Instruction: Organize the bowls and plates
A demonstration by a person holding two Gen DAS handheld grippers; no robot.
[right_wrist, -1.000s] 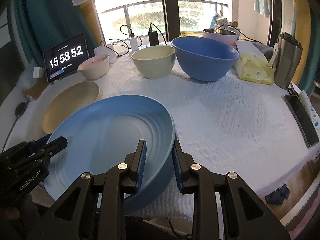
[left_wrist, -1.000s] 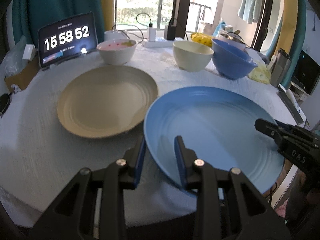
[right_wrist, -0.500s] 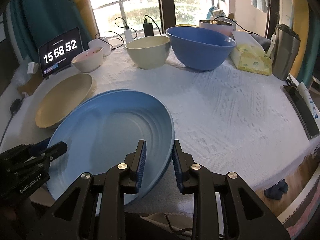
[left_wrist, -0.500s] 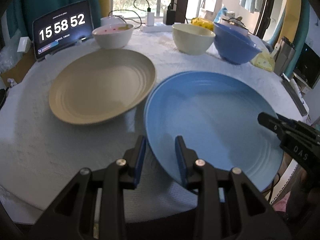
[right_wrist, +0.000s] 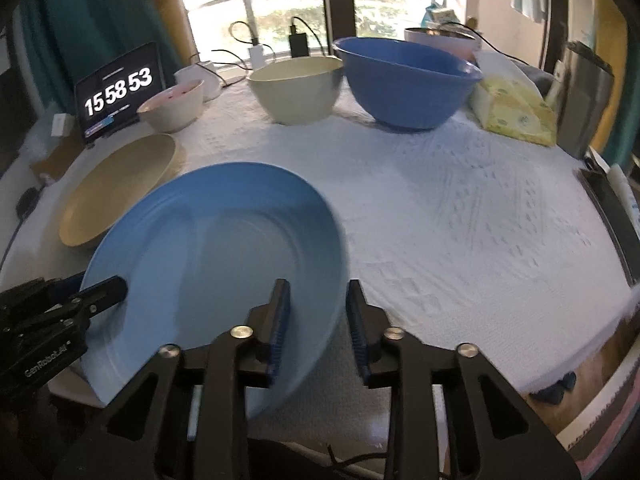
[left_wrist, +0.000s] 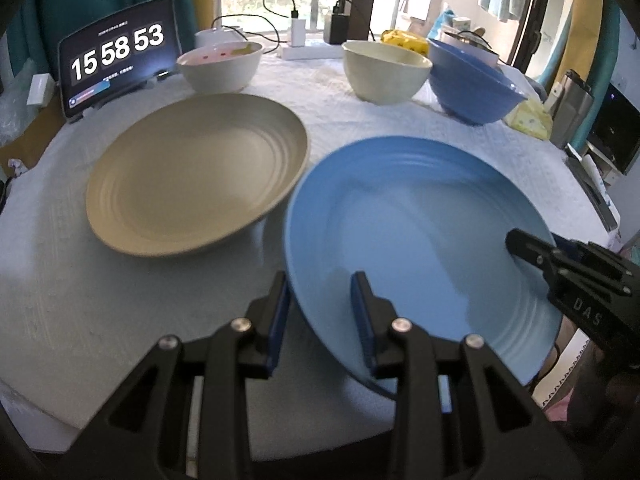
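Observation:
A large blue plate (left_wrist: 416, 236) is held above the table's near edge by both grippers. My left gripper (left_wrist: 322, 316) is shut on its left rim, and my right gripper (right_wrist: 316, 320) is shut on its right rim (right_wrist: 224, 248). A beige plate (left_wrist: 196, 168) lies on the white cloth to the left, close to the blue plate's rim. At the back stand a small white bowl (left_wrist: 220, 64), a cream bowl (left_wrist: 386, 76) and a big blue bowl (left_wrist: 472, 88).
A tablet clock (left_wrist: 116, 68) leans at the back left. Chargers and cables (left_wrist: 296, 36) lie by the window. A yellow tissue pack (right_wrist: 516, 112), a grey canister (right_wrist: 584, 100) and a dark flat device (right_wrist: 608, 208) sit along the right edge.
The blue plate has risen and shifted forward over the table with both grippers holding it. The view now looks down more on the beige plate and bowls.

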